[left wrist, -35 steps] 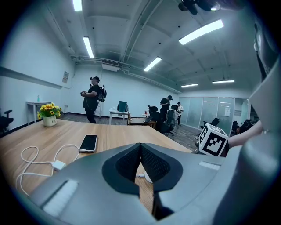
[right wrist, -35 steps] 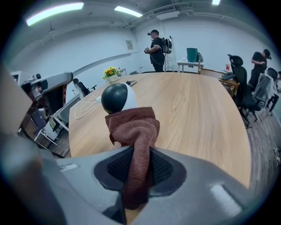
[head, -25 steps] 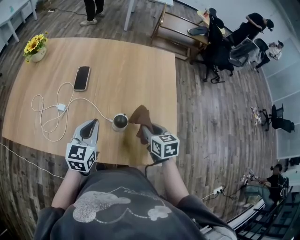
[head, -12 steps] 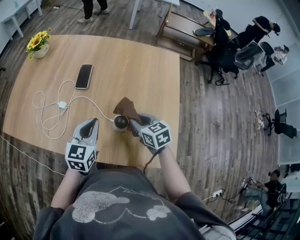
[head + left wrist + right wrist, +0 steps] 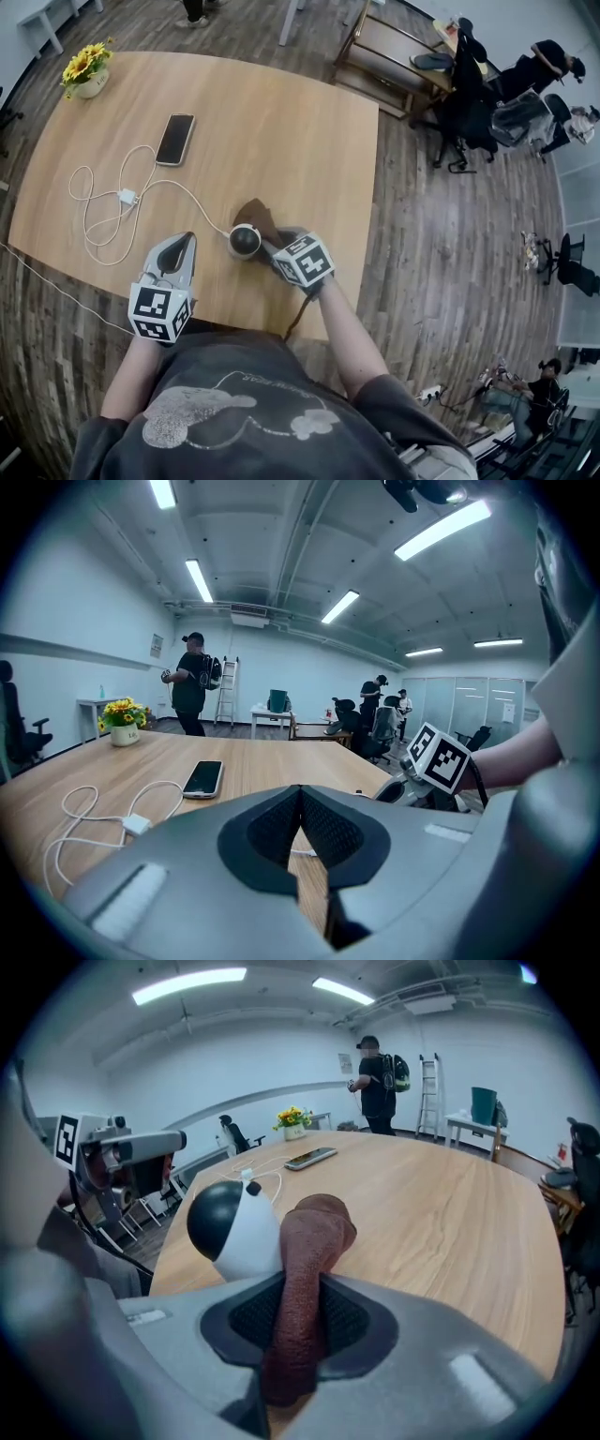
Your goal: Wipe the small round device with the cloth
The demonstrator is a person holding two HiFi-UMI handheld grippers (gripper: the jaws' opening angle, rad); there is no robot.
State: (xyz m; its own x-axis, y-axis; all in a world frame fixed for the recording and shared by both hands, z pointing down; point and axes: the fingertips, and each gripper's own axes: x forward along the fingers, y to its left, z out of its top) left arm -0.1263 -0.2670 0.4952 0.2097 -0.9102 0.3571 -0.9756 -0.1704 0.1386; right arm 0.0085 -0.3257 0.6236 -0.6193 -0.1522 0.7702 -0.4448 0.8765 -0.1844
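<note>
On table point(image 5: 281, 122) near front edge, head view: round white device point(image 5: 244, 241), dark dome upward, touching brown cloth point(image 5: 255, 214). Left gripper view: left gripper point(image 5: 300, 803), jaws together, nothing between. Right gripper view: right gripper point(image 5: 300, 1321) clamps cloth, its length running forward beside device.

The right gripper point(image 5: 273, 247) holds the cloth point(image 5: 254, 214) (brown) beside the round device point(image 5: 244, 241).

I see small round device point(image 5: 244, 241): white body, black dome, upright near table point(image 5: 281, 141) front edge. Brown cloth point(image 5: 305, 1260) bunched against it, clamped in my right gripper point(image 5: 300, 1321).
</note>
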